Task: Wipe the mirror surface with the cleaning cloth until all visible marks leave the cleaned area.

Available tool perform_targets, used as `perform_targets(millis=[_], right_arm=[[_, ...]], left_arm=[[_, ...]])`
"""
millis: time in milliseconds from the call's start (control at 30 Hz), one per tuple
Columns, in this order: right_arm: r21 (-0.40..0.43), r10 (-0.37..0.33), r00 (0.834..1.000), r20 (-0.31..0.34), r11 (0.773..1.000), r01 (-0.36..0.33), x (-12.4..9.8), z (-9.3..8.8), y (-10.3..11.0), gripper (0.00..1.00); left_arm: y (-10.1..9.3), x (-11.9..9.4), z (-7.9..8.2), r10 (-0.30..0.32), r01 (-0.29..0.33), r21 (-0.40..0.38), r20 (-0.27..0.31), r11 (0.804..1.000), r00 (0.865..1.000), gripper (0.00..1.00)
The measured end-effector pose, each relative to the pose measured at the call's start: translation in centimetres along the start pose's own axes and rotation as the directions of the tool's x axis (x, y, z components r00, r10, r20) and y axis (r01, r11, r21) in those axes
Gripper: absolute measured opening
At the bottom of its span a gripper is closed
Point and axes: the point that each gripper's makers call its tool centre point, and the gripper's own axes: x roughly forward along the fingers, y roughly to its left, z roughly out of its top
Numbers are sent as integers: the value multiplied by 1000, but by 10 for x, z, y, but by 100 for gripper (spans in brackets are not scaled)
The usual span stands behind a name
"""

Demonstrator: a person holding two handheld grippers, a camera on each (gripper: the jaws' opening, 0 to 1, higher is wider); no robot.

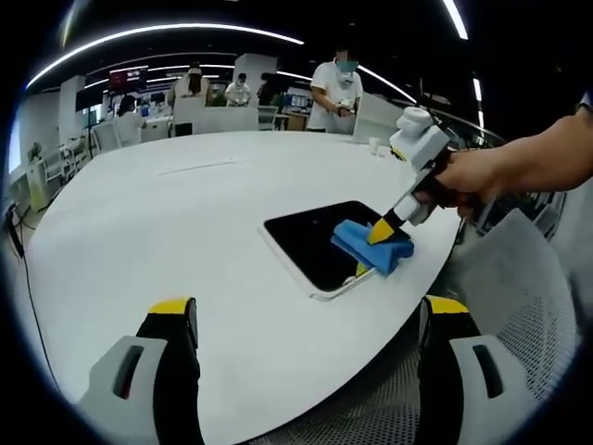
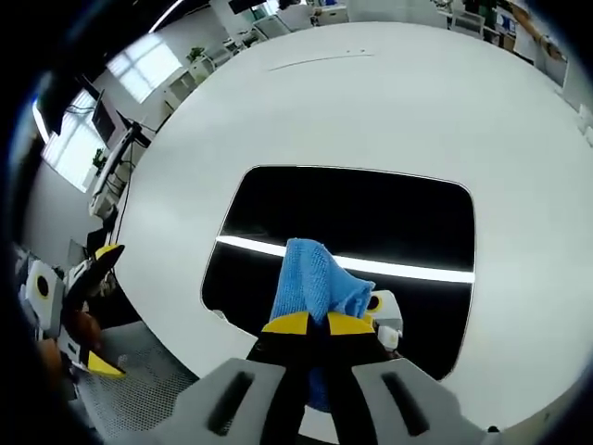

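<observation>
The mirror is a dark rectangular pane with a white rim, lying flat near the edge of a round white table. A blue cleaning cloth rests on the mirror's near right corner. My right gripper reaches in from the right, held by a hand, and is shut on the cloth. In the right gripper view the cloth is bunched between the closed yellow tips of my right gripper, pressed on the mirror. My left gripper hovers open over the table edge, holding nothing.
A grey mesh chair sits just off the table edge on the right. Several people stand and sit at desks far behind. Small white items lie at the table's far side. The left gripper shows beside the table edge.
</observation>
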Motion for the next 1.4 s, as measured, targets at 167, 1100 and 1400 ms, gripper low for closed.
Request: perform_targets(millis=[167,1100,1400], right_arm=[[-21,-8,1000,-4,1000,8,4,11,-3,0],[-51,-25,1000,-2,998,25,18,60,-19,0],[-65,-28,1000,1,998,28,18,67,-20,0]], left_arm=[[0,0,0,0,0,0,1,1000,1000,99],[4,-1,0,16,-16,-13,4,1000,1000,99],[3,0,0,11,-11,-8,3,1000,1000,99]])
